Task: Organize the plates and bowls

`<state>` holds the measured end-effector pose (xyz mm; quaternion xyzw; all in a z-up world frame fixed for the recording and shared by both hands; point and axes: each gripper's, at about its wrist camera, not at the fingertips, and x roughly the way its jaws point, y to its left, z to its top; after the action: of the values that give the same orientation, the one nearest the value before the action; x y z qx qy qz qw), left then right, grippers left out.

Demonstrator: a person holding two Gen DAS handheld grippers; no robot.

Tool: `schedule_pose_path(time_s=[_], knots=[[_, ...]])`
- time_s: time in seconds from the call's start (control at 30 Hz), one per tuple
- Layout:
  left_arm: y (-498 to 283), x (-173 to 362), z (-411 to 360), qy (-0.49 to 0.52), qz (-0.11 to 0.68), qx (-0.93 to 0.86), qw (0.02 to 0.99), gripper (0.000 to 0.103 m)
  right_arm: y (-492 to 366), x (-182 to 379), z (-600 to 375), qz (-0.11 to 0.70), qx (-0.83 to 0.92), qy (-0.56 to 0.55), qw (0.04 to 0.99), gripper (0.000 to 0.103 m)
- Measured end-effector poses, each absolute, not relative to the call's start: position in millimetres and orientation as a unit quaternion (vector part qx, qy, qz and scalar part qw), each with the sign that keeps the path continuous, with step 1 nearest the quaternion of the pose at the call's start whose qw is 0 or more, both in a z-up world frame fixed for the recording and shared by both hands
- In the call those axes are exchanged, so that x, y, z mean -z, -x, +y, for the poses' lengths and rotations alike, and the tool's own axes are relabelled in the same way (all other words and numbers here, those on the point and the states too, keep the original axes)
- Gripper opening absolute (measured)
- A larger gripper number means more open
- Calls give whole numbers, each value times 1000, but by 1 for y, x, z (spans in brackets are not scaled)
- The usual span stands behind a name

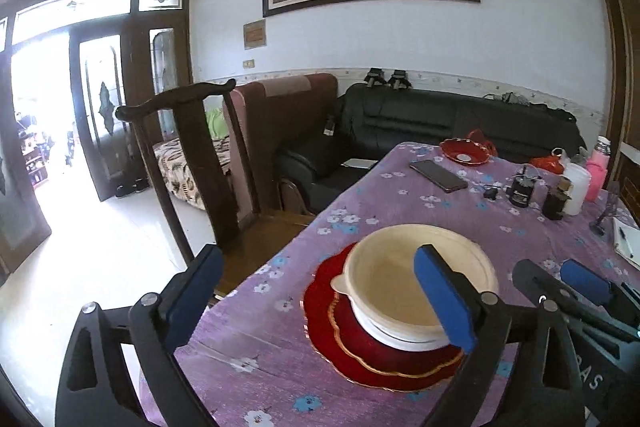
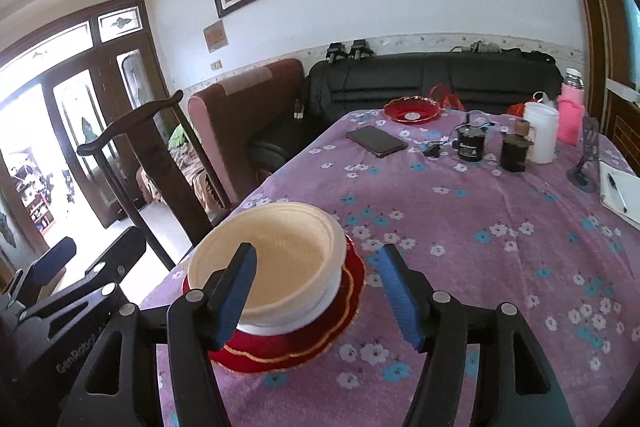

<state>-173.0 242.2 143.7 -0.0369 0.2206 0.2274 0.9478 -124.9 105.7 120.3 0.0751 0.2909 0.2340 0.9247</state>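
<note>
A cream bowl (image 1: 416,279) sits stacked on a white bowl, on red plates with gold scalloped rims (image 1: 360,355), near the table's front left corner. The stack also shows in the right wrist view: bowl (image 2: 280,259), plates (image 2: 288,347). My left gripper (image 1: 320,295) is open and empty, just in front of the stack and above it. My right gripper (image 2: 320,291) is open and empty, its left finger over the bowl's near rim. A red dish (image 1: 466,151) stands at the table's far end; it also shows in the right wrist view (image 2: 412,109).
The table has a purple flowered cloth (image 2: 460,227). On it lie a phone (image 2: 376,141), two dark jars (image 2: 472,145), a white container (image 2: 540,137), a pink bottle (image 2: 570,111), a notebook with pen (image 2: 618,193). A wooden chair (image 1: 188,163) stands at the left; a black sofa (image 1: 440,123) behind.
</note>
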Motion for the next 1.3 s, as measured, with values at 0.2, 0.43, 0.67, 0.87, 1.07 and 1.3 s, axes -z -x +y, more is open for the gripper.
schedule_pose_path(time_s=[0.2,0.43,0.67,0.87,1.07,1.3], knots=[[180,-148,224,24,216,-220,951,97,144,-125,86,269,-218,-65,936,76],[185,-152,204,14,217,-206,954,97,161,-126,64,255,-200,-68,944,81],[190,-154,192,7,214,-198,956,97,163,-121,49,260,-191,-77,943,82],[196,-155,188,7,207,-197,958,97,167,-117,45,262,-187,-76,944,83],[205,-159,184,7,172,-213,962,102,171,-114,56,263,-193,-52,944,85],[222,-165,176,4,113,-219,969,103,177,-110,76,265,-213,-29,940,85]])
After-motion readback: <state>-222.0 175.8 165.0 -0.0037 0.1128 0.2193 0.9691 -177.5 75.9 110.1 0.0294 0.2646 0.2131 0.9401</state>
